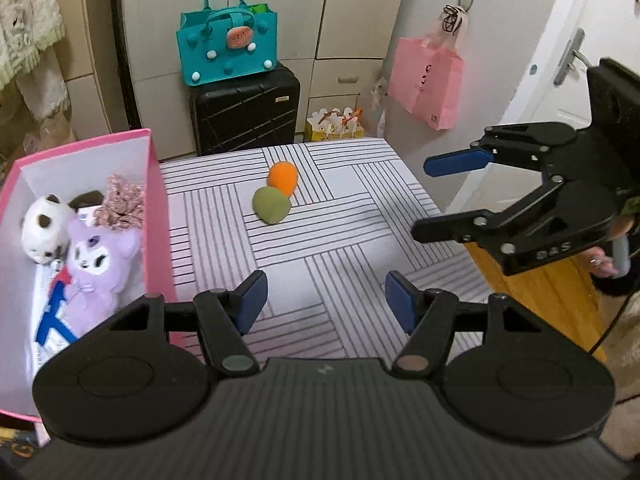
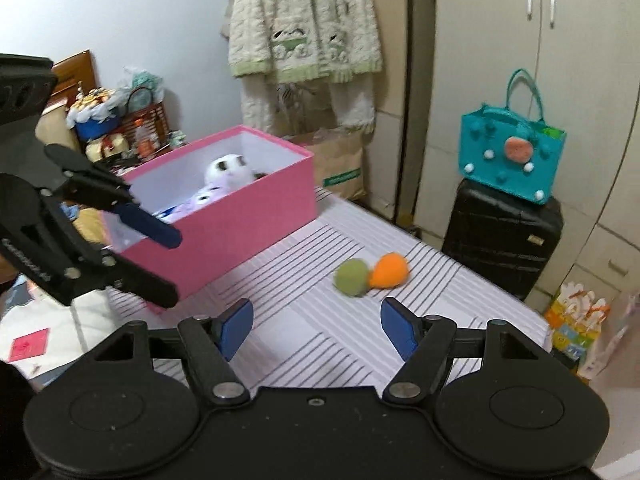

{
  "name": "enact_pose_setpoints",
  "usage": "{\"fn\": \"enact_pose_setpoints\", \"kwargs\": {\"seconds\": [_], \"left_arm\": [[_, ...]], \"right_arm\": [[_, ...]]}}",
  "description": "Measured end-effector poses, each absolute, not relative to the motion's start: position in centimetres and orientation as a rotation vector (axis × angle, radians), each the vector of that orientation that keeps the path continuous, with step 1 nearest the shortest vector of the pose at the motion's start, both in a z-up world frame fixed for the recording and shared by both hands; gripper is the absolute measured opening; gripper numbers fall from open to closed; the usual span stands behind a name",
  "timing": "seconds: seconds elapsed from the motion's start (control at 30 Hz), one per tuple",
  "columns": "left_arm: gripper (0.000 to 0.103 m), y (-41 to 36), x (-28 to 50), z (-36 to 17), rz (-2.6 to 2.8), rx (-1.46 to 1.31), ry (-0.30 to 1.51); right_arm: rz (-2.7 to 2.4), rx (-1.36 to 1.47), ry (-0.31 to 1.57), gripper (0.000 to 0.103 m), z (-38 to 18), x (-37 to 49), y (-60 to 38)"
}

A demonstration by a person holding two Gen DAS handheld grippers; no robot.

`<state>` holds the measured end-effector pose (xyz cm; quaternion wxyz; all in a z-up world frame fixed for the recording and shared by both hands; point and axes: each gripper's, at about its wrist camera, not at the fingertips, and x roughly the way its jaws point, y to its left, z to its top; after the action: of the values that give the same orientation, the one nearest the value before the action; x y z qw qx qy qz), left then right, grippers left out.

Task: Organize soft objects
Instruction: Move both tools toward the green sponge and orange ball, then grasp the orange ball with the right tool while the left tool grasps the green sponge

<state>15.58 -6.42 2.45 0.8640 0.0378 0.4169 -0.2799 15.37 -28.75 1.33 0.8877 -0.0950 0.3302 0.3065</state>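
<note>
A green soft ball (image 1: 272, 206) (image 2: 351, 278) and an orange one (image 1: 283, 178) (image 2: 389, 270) lie touching each other on the striped tablecloth (image 1: 344, 216) (image 2: 304, 280). At the table's left stands an open pink box (image 1: 156, 216) (image 2: 240, 232). It holds a panda plush (image 1: 42, 228) (image 2: 228, 168), a purple plush (image 1: 100, 264) and a pink scrunchie (image 1: 122, 202). My left gripper (image 1: 326, 302) (image 2: 174, 268) hovers open beside the box, with nothing between its fingers. My right gripper (image 2: 316, 330) (image 1: 424, 200) is also open and empty, on the near side of the balls.
Beyond the table, a teal felt bag (image 1: 228, 48) (image 2: 512, 160) sits on a black suitcase (image 1: 246, 112) (image 2: 502, 240). A pink paper bag (image 1: 428, 80) hangs by the door. A cream cardigan (image 2: 304, 20) hangs on the wall. A person's hand (image 1: 604, 260) grips the right gripper's handle.
</note>
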Motion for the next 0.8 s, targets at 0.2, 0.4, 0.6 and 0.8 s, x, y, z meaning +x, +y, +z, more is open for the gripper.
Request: {"fn": "enact_pose_setpoints", "kwargs": {"seconds": [0.2, 0.4, 0.6, 0.8], "left_arm": [[0.064, -7.9, 17.3, 0.3, -0.556, 0.046, 0.847], [0.064, -9.0, 18.2, -0.7, -0.466, 0.088, 0.778], [0.064, -9.9, 20.2, -2.1, -0.426, 0.070, 0.775], [0.064, -10.5, 22.4, -4.8, -0.344, -0.022, 0.779]], "right_arm": [[0.642, -0.092, 0.591, 0.075, -1.3, 18.5, -31.1], [0.654, -0.097, 0.529, 0.075, -3.9, 21.1, -31.1], [0.664, -0.141, 0.488, 0.075, -4.8, 23.2, -30.4], [0.632, -0.118, 0.558, 0.075, -5.8, 26.5, -29.6]]}}
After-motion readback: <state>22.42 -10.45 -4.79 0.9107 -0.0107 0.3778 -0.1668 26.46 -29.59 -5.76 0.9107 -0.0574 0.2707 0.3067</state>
